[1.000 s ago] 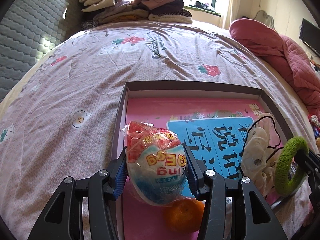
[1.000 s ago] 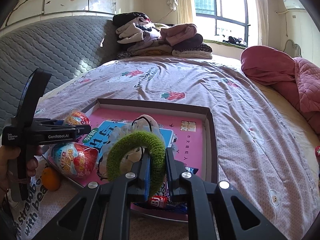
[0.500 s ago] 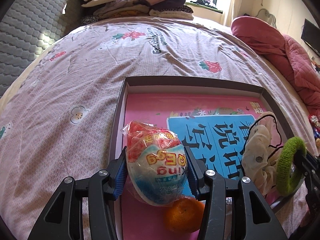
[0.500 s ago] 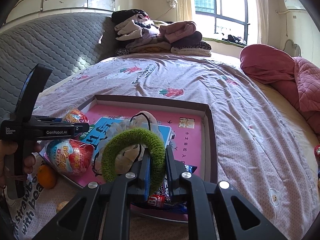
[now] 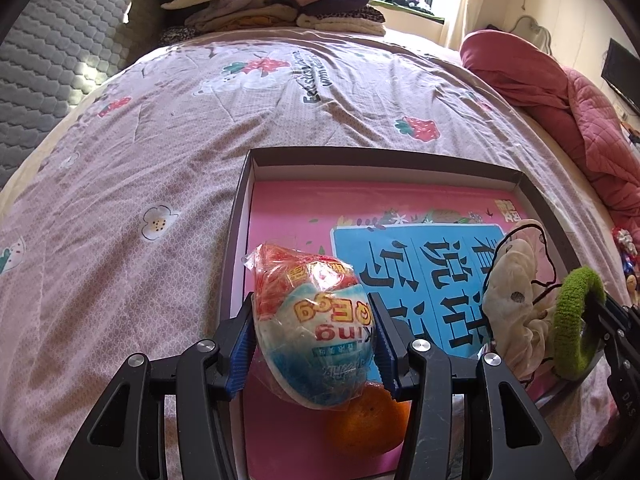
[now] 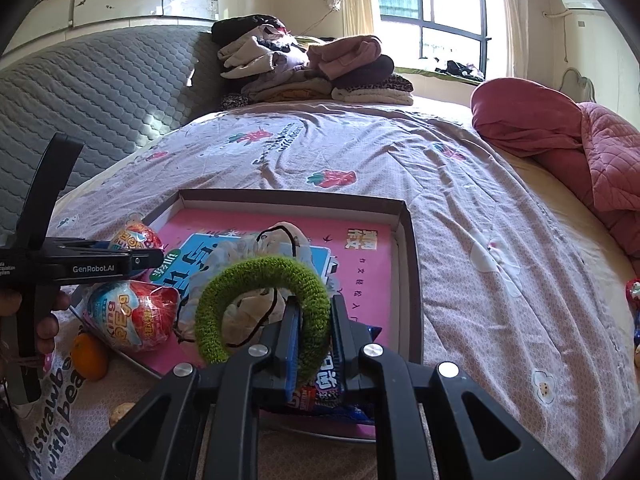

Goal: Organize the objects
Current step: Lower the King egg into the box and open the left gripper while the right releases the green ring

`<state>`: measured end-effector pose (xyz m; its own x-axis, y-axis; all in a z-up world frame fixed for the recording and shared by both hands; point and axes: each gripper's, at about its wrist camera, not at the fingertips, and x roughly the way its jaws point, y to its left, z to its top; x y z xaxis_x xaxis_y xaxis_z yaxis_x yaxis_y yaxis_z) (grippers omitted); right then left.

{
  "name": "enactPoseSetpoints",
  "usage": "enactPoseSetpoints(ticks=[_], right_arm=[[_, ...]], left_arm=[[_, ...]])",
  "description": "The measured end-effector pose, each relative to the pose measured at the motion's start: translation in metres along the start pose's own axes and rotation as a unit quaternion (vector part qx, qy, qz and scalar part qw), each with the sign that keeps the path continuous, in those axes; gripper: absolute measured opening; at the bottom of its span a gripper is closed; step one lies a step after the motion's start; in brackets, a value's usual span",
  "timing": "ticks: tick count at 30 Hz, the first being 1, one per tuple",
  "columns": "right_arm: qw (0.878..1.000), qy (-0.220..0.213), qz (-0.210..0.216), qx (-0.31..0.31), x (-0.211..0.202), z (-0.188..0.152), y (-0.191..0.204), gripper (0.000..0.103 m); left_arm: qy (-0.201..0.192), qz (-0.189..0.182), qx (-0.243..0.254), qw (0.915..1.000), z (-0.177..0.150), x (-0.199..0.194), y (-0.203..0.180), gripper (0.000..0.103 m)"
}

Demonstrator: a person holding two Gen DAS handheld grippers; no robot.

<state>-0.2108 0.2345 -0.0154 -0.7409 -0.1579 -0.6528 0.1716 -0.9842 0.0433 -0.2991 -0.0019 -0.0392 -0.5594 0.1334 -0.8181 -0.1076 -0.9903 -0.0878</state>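
Note:
My left gripper [image 5: 314, 328] is shut on a wrapped toy egg [image 5: 316, 328], red and blue, held over the near left corner of a shallow dark box [image 5: 384, 162] with a pink book [image 5: 320, 208] inside. An orange [image 5: 370, 426] lies under the egg. My right gripper [image 6: 314, 328] is shut on a green knitted hair ring [image 6: 260, 304], held over the box's near edge; the ring also shows in the left wrist view [image 5: 576, 320]. A cream scrunchie with black cord [image 5: 516, 300] lies in the box. A second toy egg [image 6: 134, 238] sits behind the left gripper [image 6: 156, 258].
The box lies on a bed with a pink strawberry-print sheet [image 5: 160, 160]. Folded clothes [image 6: 312, 68] are stacked at the far end. A red quilt [image 6: 560, 136] lies on the right. A grey padded headboard [image 6: 88, 92] is on the left. A blue snack packet [image 6: 332, 396] lies under my right gripper.
Both grippers have moved a little forward and lower over the box, still holding the egg and the green ring.

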Motion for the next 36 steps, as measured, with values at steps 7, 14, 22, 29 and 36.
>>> enactPoseSetpoints(ticks=[7,14,22,29,36], right_arm=[[1.0,0.002,0.003,-0.001,-0.001,0.001,0.002,0.024],[1.0,0.001,0.0,0.006,-0.003,0.002,0.001,0.033],[1.0,0.0,0.0,0.007,-0.005,0.004,0.0,0.038],[1.0,-0.007,-0.003,0.009,-0.009,0.006,-0.001,0.041],[1.0,-0.015,0.0,0.01,-0.015,0.008,-0.001,0.044]], left_arm=[[0.008,-0.006,-0.001,0.9999,0.001,0.002,0.0,0.056],[0.009,-0.005,-0.003,0.9999,0.002,0.001,0.0,0.057],[0.004,0.0,0.0,1.0,0.002,-0.004,-0.001,0.057],[-0.005,0.004,-0.004,1.0,0.003,-0.012,0.002,0.057],[-0.01,0.002,0.0,0.9999,0.002,-0.019,0.002,0.057]])
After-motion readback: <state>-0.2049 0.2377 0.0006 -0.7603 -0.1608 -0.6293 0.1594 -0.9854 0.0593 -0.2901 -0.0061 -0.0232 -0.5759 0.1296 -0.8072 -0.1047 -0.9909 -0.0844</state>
